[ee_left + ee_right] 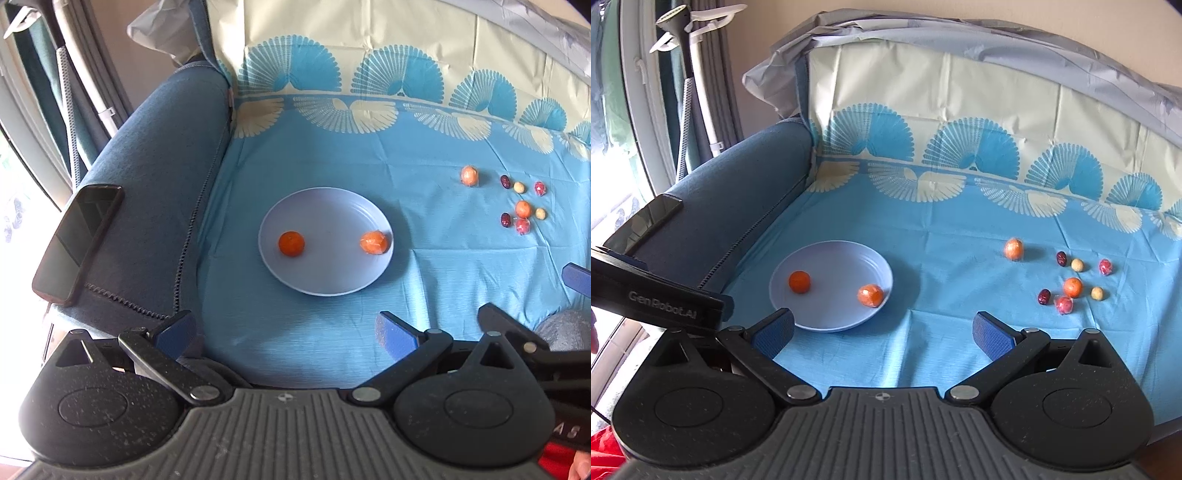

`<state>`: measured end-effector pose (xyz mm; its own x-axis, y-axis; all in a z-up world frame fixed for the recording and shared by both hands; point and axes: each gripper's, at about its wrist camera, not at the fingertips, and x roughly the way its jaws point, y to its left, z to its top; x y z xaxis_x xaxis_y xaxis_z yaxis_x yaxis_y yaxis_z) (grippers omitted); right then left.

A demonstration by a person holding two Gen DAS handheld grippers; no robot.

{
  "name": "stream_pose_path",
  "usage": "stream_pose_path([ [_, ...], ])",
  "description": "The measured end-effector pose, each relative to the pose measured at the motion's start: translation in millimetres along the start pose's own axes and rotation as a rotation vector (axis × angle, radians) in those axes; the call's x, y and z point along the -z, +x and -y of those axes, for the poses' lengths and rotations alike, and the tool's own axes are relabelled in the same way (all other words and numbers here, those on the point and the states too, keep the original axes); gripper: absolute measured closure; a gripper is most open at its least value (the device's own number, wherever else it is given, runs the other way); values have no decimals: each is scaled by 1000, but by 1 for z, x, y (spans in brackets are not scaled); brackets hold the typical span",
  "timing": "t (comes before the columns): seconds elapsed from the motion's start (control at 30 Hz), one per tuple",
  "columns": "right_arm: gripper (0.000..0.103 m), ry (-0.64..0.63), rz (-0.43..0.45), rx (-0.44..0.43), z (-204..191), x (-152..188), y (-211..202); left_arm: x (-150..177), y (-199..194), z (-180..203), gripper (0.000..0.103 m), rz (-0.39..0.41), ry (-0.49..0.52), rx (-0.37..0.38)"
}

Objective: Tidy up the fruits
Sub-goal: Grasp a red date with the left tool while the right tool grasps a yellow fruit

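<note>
A pale blue plate [325,280] [834,317] lies on the blue cloth and holds a bare orange fruit [291,243] [799,281] and a wrapped orange fruit [375,242] [871,295]. To the right lie several small fruits: a wrapped orange one [469,175] [1014,249], another orange one [523,209] [1073,287], dark red dates [505,219] [1044,296], pale round ones [1077,264] and red wrapped ones [1064,304]. My left gripper [286,330] is open and empty, near of the plate. My right gripper [882,332] is open and empty, near of the plate's right side.
A dark phone [77,240] [646,221] lies on the blue sofa armrest [155,177] at left. The patterned cloth runs up the sofa back [960,110]. The left gripper's body [657,299] crosses the right wrist view at left. A window and pole stand far left.
</note>
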<state>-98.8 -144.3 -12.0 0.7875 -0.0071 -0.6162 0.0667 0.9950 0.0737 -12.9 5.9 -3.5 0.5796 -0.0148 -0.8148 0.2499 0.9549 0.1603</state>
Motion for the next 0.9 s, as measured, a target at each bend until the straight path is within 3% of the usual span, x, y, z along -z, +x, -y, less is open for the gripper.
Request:
stream_pose_path([
  [0.27,1,131,27,161,83,0,13,-30,20,58,0,0,86,75],
  [0.43,1,249,31,288,159,7,31,-57,54,117,0,-26,133,223],
  [0.63,1,268,34,409,247,10,87,-98,116,210,0,-33,209,301],
  [0.77,2,294,-42,418,307,18,150,-117,166,269,0,-55,292,314],
  [0.9,4,318,-125,336,343,28,202,-116,209,317,0,-84,417,299],
])
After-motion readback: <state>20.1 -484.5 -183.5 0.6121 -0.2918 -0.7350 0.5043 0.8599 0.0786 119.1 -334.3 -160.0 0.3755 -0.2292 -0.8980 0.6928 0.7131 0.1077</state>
